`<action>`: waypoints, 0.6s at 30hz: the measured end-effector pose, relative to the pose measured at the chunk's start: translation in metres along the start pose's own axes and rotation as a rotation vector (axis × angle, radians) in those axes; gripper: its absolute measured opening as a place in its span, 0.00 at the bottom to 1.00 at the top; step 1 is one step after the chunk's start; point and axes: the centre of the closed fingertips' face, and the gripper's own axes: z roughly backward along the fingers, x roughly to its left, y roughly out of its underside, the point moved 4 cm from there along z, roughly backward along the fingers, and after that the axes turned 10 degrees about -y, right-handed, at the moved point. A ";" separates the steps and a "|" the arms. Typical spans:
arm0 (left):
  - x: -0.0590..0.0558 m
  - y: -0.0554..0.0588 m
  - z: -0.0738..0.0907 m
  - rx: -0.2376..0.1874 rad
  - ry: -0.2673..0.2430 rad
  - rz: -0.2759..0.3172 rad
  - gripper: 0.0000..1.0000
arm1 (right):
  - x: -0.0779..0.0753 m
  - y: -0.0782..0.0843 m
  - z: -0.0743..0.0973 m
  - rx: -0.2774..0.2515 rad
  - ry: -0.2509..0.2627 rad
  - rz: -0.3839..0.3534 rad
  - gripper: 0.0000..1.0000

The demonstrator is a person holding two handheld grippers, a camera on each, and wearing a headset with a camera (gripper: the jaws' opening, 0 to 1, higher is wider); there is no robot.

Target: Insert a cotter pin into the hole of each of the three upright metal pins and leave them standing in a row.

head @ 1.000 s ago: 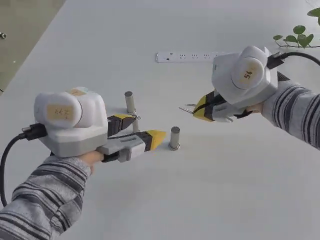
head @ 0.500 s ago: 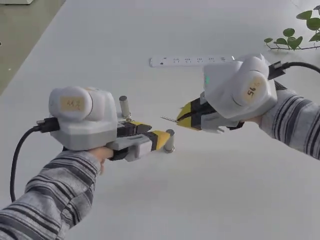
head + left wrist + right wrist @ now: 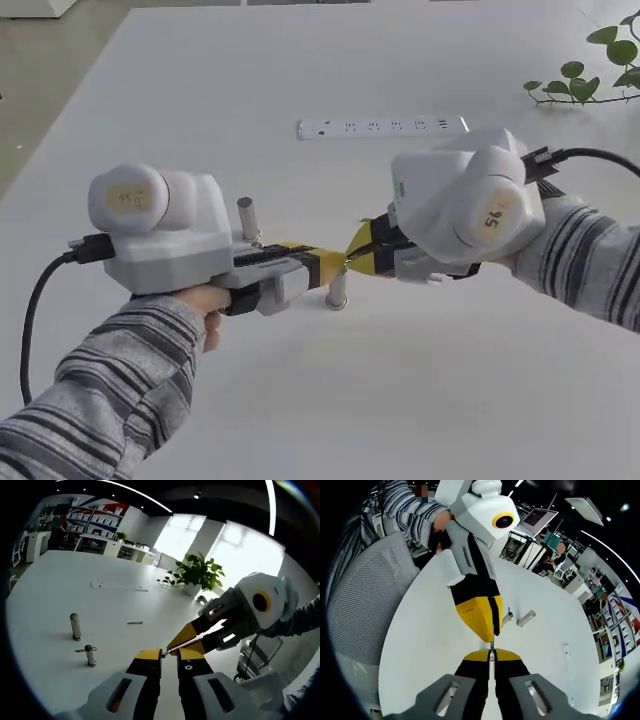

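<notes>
White counter (image 3: pixel 450 380) with a metal pin (image 3: pixel 338 291) standing just under both claws. Right claw (image 3: pixel 352 260) pinches a cotter pin (image 3: pixel 492 642) and points it at the left claw (image 3: pixel 336 266), whose jaws sit close together around its tip; gripping or not, I cannot tell

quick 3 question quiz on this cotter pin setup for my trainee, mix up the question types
1. True or false: the right gripper is shut on a cotter pin.
2. In the left gripper view, the nearer metal pin is: A bare, B standing with a cotter pin through it, C lying flat.
3. Fill in: the long white item with sockets, far off in the head view, is a ___.

Key: 1 true. 2 B. 3 power strip.
</notes>
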 end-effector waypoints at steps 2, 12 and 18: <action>0.000 0.001 -0.001 0.000 -0.001 -0.001 0.05 | 0.001 0.000 0.000 0.000 -0.001 0.000 0.00; -0.001 0.007 -0.004 0.017 -0.009 -0.029 0.00 | 0.004 -0.002 -0.001 -0.011 0.008 -0.006 0.00; -0.001 0.008 -0.005 0.009 -0.009 -0.050 0.00 | 0.005 -0.002 -0.001 -0.018 0.014 -0.022 0.00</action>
